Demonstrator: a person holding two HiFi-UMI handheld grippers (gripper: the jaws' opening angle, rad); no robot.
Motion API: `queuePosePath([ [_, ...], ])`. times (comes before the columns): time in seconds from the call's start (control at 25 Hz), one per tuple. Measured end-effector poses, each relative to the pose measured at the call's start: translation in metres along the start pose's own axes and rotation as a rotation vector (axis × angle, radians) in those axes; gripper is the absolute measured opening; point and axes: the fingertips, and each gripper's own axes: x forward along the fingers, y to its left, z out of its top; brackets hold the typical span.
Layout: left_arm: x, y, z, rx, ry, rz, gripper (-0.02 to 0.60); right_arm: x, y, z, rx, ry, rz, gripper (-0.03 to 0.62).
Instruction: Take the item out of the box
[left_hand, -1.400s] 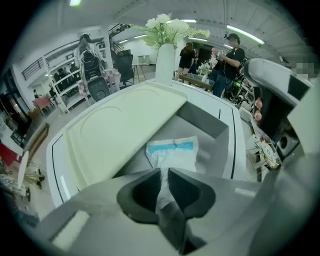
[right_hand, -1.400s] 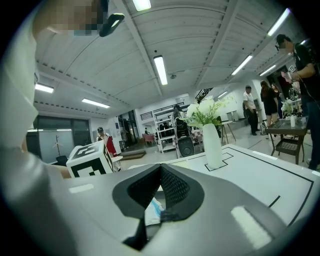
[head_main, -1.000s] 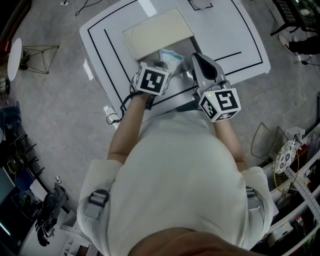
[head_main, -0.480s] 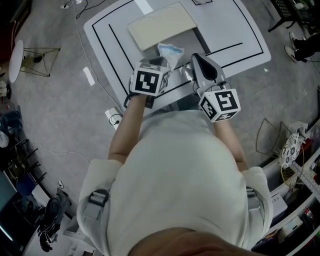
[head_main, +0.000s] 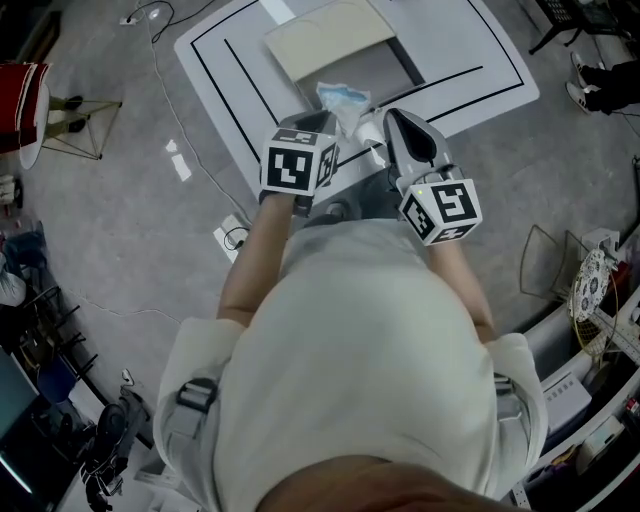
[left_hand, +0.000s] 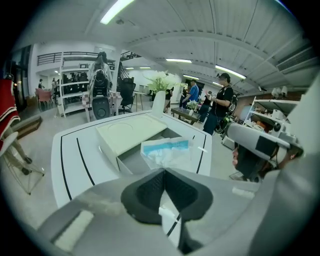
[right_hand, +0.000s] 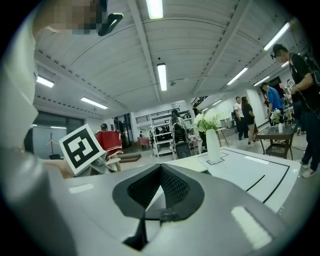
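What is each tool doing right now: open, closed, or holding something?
Left tool: closed on the blue-and-white packet.
Right tool: closed, empty.

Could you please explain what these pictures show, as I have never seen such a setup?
A person stands at a white table holding a hand-held two-jaw gripper in each hand; the patterned cubes are part of them. The head view looks down from a camera on the person's head. The two gripper views come from cameras riding on each gripper, looking along its jaws. On the table lies a box with its cream lid slid partly open. The left gripper is shut on a blue and white packet, held over the box's open end. The right gripper is shut and empty.
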Motion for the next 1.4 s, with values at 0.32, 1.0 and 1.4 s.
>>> queuePosePath([
  [0.32,-0.036,-0.008,-0.015,-0.020,-0.098,-0.012,0.006,-0.027,0.031,-0.006,-0.013,-0.011,-0.015,-0.002],
  [1.0,-0.109,-0.018,-0.049,-0.088,-0.306,-0.046,0.006,-0.080,0.082,-0.013,-0.035,-0.062,-0.057,-0.002],
  [1.4,-0.130,-0.017,-0.062,-0.086,-0.382,-0.047,0.006,-0.090,0.097,-0.016,-0.039,-0.071,-0.044,-0.002],
])
